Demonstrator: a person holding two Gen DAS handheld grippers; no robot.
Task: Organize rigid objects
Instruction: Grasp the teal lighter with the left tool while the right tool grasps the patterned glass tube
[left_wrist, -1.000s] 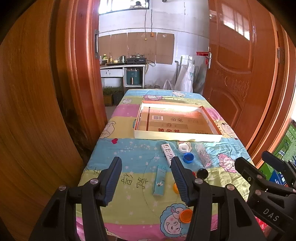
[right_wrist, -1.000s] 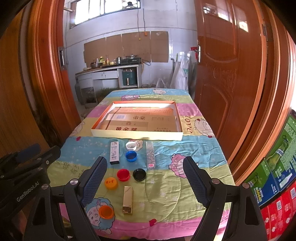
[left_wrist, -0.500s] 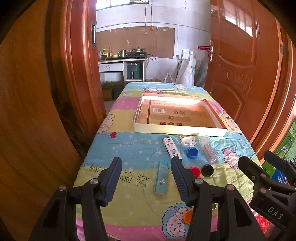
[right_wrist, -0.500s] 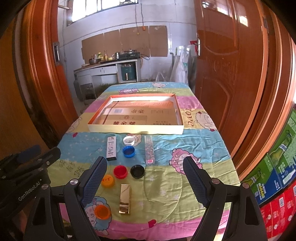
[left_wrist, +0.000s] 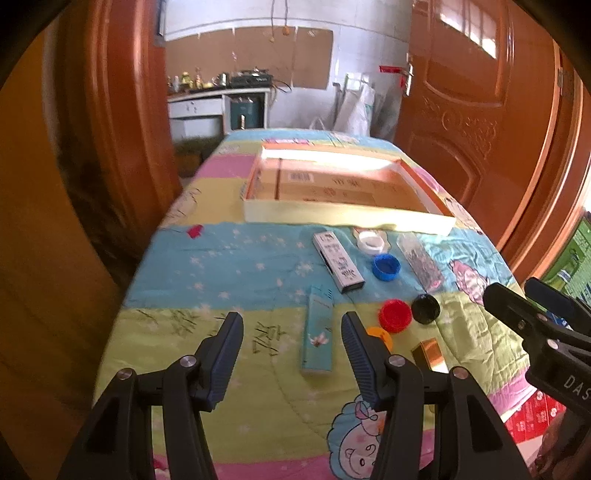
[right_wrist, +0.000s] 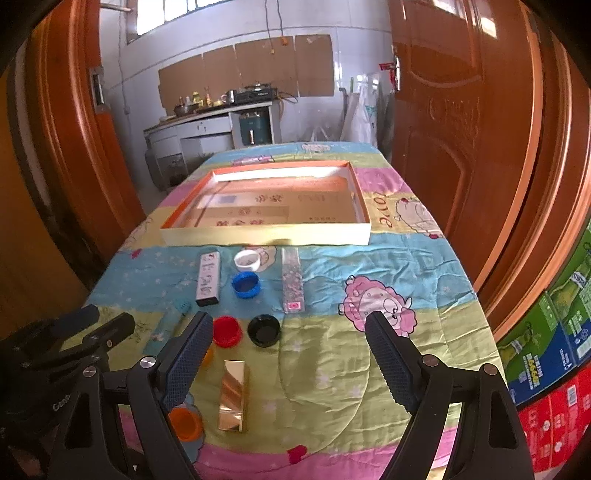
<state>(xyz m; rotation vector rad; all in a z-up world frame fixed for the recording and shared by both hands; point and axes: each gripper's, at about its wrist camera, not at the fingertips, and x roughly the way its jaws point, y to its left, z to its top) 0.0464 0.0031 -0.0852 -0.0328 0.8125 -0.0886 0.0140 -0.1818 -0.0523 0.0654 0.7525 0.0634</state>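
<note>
**A:** Status?

**B:** Approach step, nothing picked yet. My left fingers (left_wrist: 291, 341) are spread wide and empty, low centre of the left view. My right fingers (right_wrist: 288, 349) are also wide apart and empty, hovering above the near end of the bench (right_wrist: 424, 266).

**A:** What's on the bench?

**B:** Loose items between me and the tray (right_wrist: 266, 236). In the right view, the back row just below the tray's near wall holds a white box (right_wrist: 208, 278), white cap (right_wrist: 246, 259), blue cap (right_wrist: 245, 285) and clear strip box (right_wrist: 293, 280). Mid frame: red cap (right_wrist: 226, 330), black cap (right_wrist: 263, 329). Lower left: gold box (right_wrist: 233, 395), orange cap (right_wrist: 184, 422), plus a second orange cap mostly hidden behind my right gripper's left finger. The teal box (left_wrist: 318, 328) lies lengthwise just inside my left gripper's right finger in the left view.

**A:** Tray contents?

**B:** None of the loose items. I only see a printed cardboard liner on its floor. It sits upper centre in both views, well apart from my fingers.

**A:** Next move?

**B:** My guess: the left takes the teal box, as it's nearest. I need to shift right so it's centred between the fingers, drop, and close across the narrow width. The right could go for the gold box, which is low centre-left between its fingers. Then I'd carry forward over the tray's near wall.

**A:** Risks?

**B:** The cloth is wrinkled and the caps are low, so fingertips may snag fabric.
</note>
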